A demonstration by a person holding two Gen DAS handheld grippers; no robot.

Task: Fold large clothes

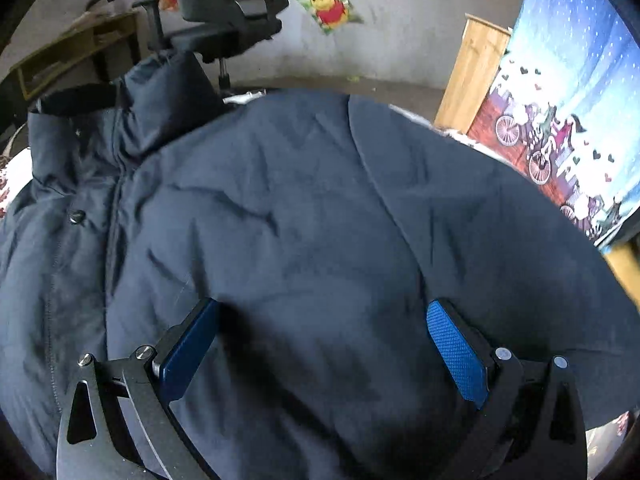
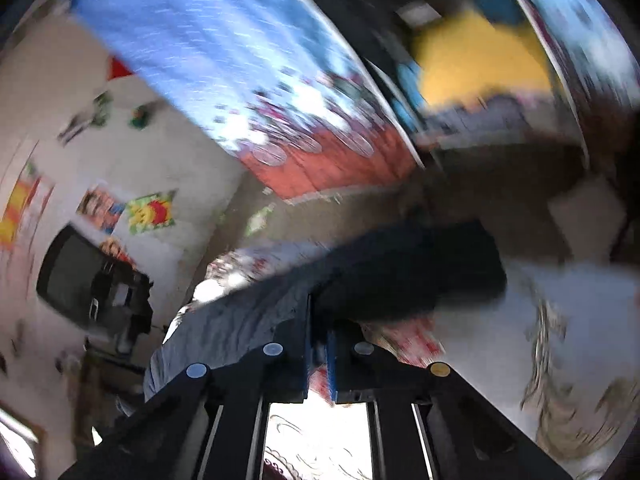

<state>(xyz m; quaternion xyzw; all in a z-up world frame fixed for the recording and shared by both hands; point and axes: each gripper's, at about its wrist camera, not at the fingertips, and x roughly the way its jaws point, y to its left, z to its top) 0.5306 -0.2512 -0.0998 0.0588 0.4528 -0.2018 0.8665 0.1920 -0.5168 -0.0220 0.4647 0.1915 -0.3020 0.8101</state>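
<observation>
grey-white wall running across the top of the left wrist view, a winnie-the-pooh poster hanging on it at upper centre, a black office chair standing at upper left beside a low wooden desk. a blue printed curtain with bicycles and hearts is filling the upper right, a light wooden post standing just left of it.

dark navy padded jacket is lying spread over most of that frame, collar sitting at upper left, front placket with a snap button running down the left side. patterned white bedding is peeking out at the left edge.

left gripper is hovering low over the jacket body at bottom centre, jaws standing wide apart, blue pads showing, nothing between them.

right wrist view is heavily motion-blurred. right gripper is sitting at bottom centre, jaws pressed nearly together; dark jacket fabric is lying right at the fingertips, seemingly pinched, though blur is making the contact hard to confirm. white patterned bedding is showing at lower right, the same curtain streaking across the top.
</observation>
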